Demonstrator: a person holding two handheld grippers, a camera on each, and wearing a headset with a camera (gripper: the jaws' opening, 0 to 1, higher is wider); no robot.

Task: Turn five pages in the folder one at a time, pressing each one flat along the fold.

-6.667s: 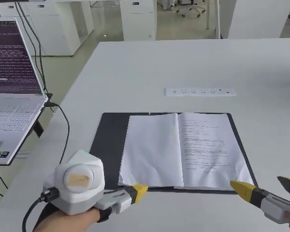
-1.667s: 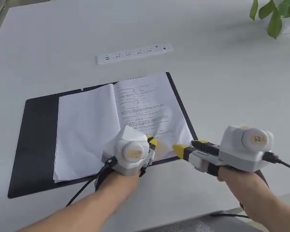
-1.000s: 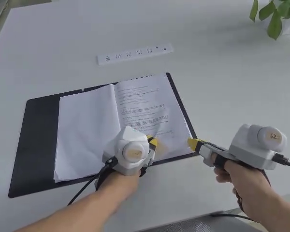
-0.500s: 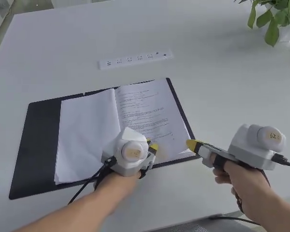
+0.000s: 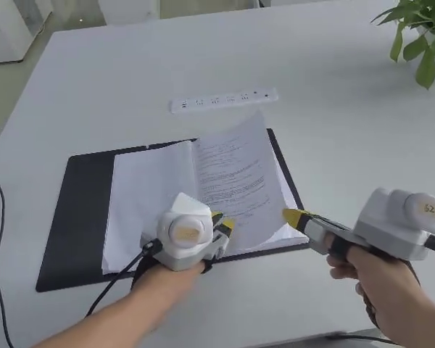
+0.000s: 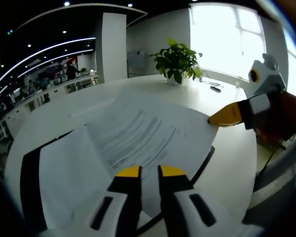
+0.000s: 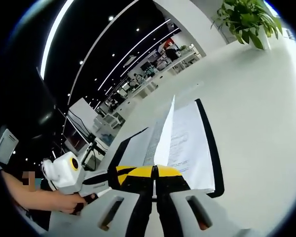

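**Page turn: lift in hand**

Head view: right gripper [image 5: 295,216] is pinching the corner of the top page [image 5: 239,174], raising it off the open folder [image 5: 80,217]. Left gripper [image 5: 221,225] is sitting by the fold. I'd be arcing it leftward slowly, single page only.

Left gripper view: jaws standing slightly apart, holding nothing.

Right gripper view: jaws clamping the page's edge. Smooth white table [image 7: 246,98], open office, plant [image 7: 241,19] behind.

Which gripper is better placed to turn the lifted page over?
Right: the right gripper is shut on a corner of the lifted page, while the left gripper rests by the fold, holding nothing.
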